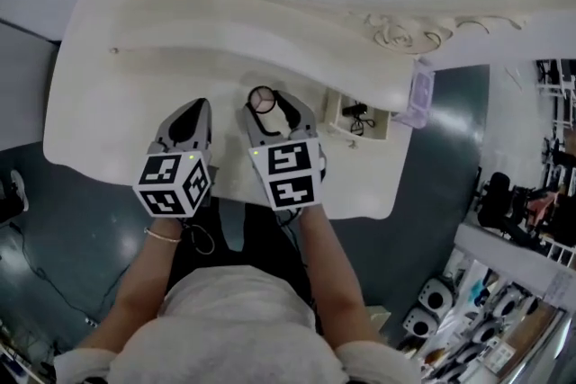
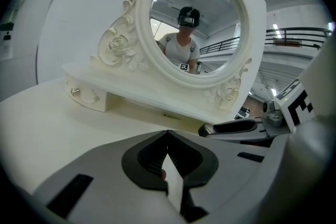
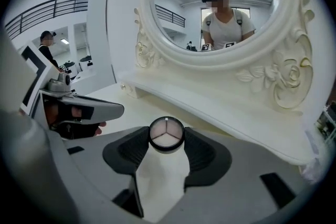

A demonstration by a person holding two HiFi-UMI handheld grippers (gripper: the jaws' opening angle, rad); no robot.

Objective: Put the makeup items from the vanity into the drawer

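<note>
**Compact in the right gripper, drawer just to its right**

The right gripper (image 1: 267, 110) has its fingers (image 3: 202, 153) closed on a small round compact (image 3: 166, 133). They press on its rim from both sides, and its face with three pale sections is turned up, toward the person. Being round, the compact has no long axis to align. It is held a little above the white tabletop (image 1: 135, 85), in front of the mirror (image 3: 210, 2).

The left gripper (image 1: 190, 120) is beside the right one, on its left. Its fingers (image 2: 149, 157) are together and I see nothing between them.

The relation that matters now is the one between the compact and the open drawer (image 1: 378, 127). The drawer is near the right gripper, on its right side and below the mirror shelf, with a small dark item (image 1: 357, 114) already inside. The right gripper is clearly the nearer one, and the left gripper is on the far side from the drawer.

In my judgement the next move is a short shift to the right, until the compact is over the free part of the drawer, and then opening the fingers. The right forearm reaches forward from the body, with the fingers pointing toward the mirror.
</note>
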